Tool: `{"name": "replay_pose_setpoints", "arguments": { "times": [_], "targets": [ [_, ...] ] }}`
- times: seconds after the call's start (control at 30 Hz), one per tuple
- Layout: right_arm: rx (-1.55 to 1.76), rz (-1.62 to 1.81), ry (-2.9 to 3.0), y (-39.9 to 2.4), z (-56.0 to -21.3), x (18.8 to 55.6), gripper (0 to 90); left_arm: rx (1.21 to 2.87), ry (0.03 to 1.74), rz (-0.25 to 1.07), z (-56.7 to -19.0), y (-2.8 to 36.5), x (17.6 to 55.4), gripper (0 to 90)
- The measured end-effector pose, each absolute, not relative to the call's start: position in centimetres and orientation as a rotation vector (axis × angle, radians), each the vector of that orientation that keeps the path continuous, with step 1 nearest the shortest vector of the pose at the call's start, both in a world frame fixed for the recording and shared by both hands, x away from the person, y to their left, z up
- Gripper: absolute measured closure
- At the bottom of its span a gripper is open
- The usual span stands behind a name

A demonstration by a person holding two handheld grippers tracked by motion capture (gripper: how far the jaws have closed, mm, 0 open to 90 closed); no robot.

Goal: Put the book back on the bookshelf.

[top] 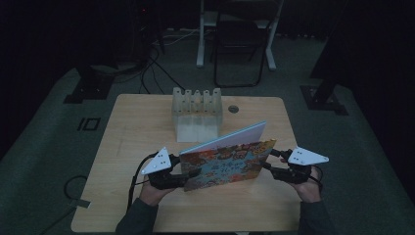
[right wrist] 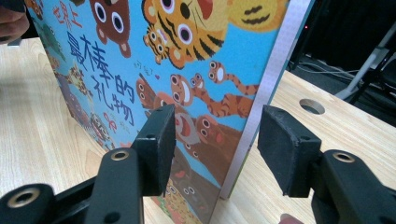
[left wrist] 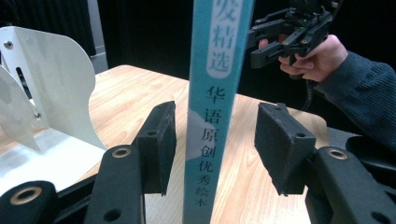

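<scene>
While a thin, colourful picture book with cartoon tigers on a blue cover (top: 227, 164) is stood upright on its lower edge near the middle of the light wooden surface (top: 127, 127), its two ends are flanked by the tools. The book's pale blue spine (left wrist: 215, 112) is seen between the jaws of the left tool (left wrist: 215, 147), which stand apart with a gap on either side of it; no pad is seen pressing on it. The book's opposite, open edge (right wrist: 266, 98) is bracketed by the jaws of the right tool (right wrist: 215, 149), likewise parted, with the cover passing just beside one pad and the other pad held clear. A translucent white slotted plastic rack (top: 197, 113) is set behind the book, toward the far edge of the surface.
</scene>
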State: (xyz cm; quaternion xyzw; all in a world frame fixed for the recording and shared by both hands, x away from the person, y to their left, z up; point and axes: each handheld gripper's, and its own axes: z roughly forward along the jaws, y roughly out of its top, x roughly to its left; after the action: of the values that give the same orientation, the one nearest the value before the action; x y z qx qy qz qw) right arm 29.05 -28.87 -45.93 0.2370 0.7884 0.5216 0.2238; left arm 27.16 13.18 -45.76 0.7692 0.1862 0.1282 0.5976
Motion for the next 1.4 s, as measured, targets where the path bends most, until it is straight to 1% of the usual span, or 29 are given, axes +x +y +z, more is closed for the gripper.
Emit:
{"name": "replay_pose_setpoints", "arguments": {
  "times": [0.4, 0.63, 0.8, 0.93, 1.03, 1.1, 1.17, 1.4],
  "targets": [
    [0.695, 1.459, 2.154, -29.4, -46.8, 28.7, 46.0, 1.780, 0.428, 0.300, -46.2, 12.5, 27.2, 43.7],
    [0.709, 1.469, 2.147, -29.6, -47.2, 28.5, 46.0, 1.778, 0.440, 0.314, -46.3, 12.0, 27.2, 34.6],
    [0.715, 1.464, 2.151, -29.7, -47.5, 28.5, 46.0, 1.775, 0.433, 0.323, -46.5, 11.7, 27.1, 32.1],
    [0.723, 1.460, 2.156, -29.7, -47.7, 28.4, 45.9, 1.774, 0.431, 0.334, -46.6, 11.5, 27.1, 28.1],
    [0.730, 1.459, 2.156, -29.8, -47.9, 28.3, 46.0, 1.772, 0.431, 0.327, -46.7, 11.3, 27.2, 27.1],
    [0.733, 1.455, 2.157, -29.8, -48.0, 28.3, 45.9, 1.775, 0.432, 0.329, -46.8, 11.2, 27.2, 27.3],
    [0.739, 1.456, 2.158, -29.9, -48.1, 28.3, 45.9, 1.774, 0.424, 0.326, -46.9, 11.1, 27.2, 30.0],
    [0.748, 1.450, 2.160, -30.1, -48.3, 28.2, 46.0, 1.778, 0.431, 0.335, -47.1, 11.0, 27.4, 49.1]
  ]
}}
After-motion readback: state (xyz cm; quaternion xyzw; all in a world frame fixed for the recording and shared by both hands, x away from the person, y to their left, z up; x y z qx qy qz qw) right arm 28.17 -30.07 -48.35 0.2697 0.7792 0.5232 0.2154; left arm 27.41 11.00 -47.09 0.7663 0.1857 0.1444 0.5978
